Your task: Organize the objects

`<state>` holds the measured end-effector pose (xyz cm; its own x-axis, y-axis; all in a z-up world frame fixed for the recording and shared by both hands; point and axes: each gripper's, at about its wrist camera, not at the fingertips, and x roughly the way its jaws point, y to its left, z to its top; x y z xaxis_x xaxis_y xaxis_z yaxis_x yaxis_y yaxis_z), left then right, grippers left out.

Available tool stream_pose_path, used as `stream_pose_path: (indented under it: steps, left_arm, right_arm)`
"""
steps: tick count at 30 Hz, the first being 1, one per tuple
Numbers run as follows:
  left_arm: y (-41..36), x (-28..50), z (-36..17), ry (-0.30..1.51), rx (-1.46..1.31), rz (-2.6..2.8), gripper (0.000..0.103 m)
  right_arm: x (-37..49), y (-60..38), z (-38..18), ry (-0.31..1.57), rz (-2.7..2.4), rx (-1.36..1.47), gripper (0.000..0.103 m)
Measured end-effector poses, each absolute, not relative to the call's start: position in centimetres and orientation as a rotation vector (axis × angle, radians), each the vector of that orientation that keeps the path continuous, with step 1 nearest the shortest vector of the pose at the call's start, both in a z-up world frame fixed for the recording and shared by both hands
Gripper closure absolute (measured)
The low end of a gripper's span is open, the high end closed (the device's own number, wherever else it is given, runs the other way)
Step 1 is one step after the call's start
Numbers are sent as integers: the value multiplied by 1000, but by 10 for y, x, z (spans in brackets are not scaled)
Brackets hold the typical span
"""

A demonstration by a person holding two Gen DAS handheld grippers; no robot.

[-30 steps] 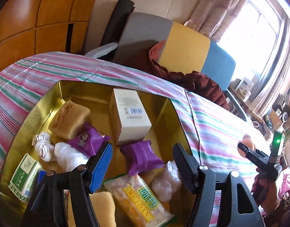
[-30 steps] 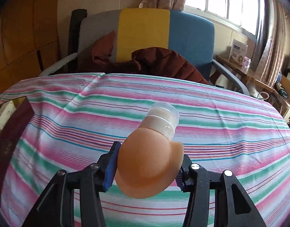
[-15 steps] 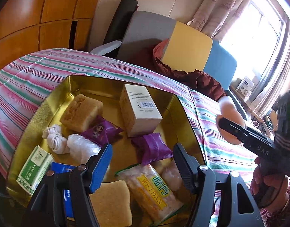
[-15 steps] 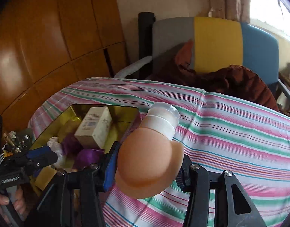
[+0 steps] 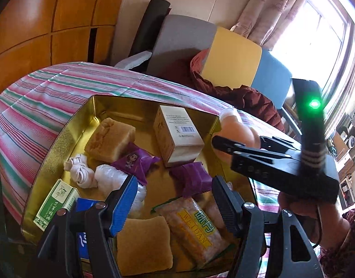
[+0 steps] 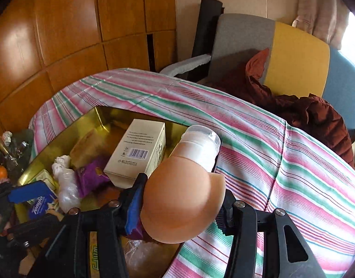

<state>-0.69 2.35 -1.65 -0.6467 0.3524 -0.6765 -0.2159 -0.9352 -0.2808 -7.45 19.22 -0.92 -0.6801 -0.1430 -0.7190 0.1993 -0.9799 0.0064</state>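
Note:
A gold tin (image 5: 68, 134) on the striped cloth holds a cream box (image 5: 177, 136), yellow cakes (image 5: 110, 139), purple packets (image 5: 135, 162), a snack bag (image 5: 196, 227) and a green box (image 5: 55, 201). My right gripper (image 6: 182, 199) is shut on a peach squeeze bottle (image 6: 177, 199) with a clear cap, held over the tin's right rim (image 6: 175, 125); the bottle also shows in the left wrist view (image 5: 237, 129). My left gripper (image 5: 172, 199) is open and empty above the tin's near end.
The striped tablecloth (image 6: 281, 150) covers the table to the right of the tin. A grey, yellow and blue chair (image 6: 281, 55) with a dark red jacket (image 6: 316, 111) stands behind. Wooden panels (image 6: 61, 34) line the left wall.
My right gripper has carried the peach bottle leftward from over the cloth to the tin's right rim. My left gripper has stayed open, shifting slightly over the tin.

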Motion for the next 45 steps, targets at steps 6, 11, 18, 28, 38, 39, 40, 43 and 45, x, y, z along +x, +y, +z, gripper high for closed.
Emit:
stream_pose_path:
  steps: [6,11,18,28,38,39,40,43,45]
  left_arm:
    - [23,-6,-18,-245,-1139,2591,36]
    - [23,-6,-19,-234,-1155,2602,36]
    - [21,-2,-14,-186,-1175,2664,36]
    - [7,9,-7,-112,-1218,2747,36]
    - [-6,18,4,-83,-1183,2844,36]
    - [-6,19,5,-71,-1180,2858,36]
    - [-6,19,5,-63,-1179,2866,36]
    - [-6,21,7,-52,-1175,2875,36]
    - [-8,20,7,-74,-1183,2870,36]
  right_arm:
    - [-81,191,-17,134,-2746,1164,40]
    - [-67,201,-9,74,-2787,1117,33]
    - [-38,215,0,-149,-2814,1136,15]
    - [-9,194,9,-239,-2785,1240,0]
    - [3,173,18,-185,-2866,1325,0]
    - [4,172,18,-184,-2870,1331,0]
    - [5,171,19,-184,-2875,1335,0]
    - [8,169,20,-186,-2895,1341,0]
    - [9,168,20,-188,-2915,1357,0]
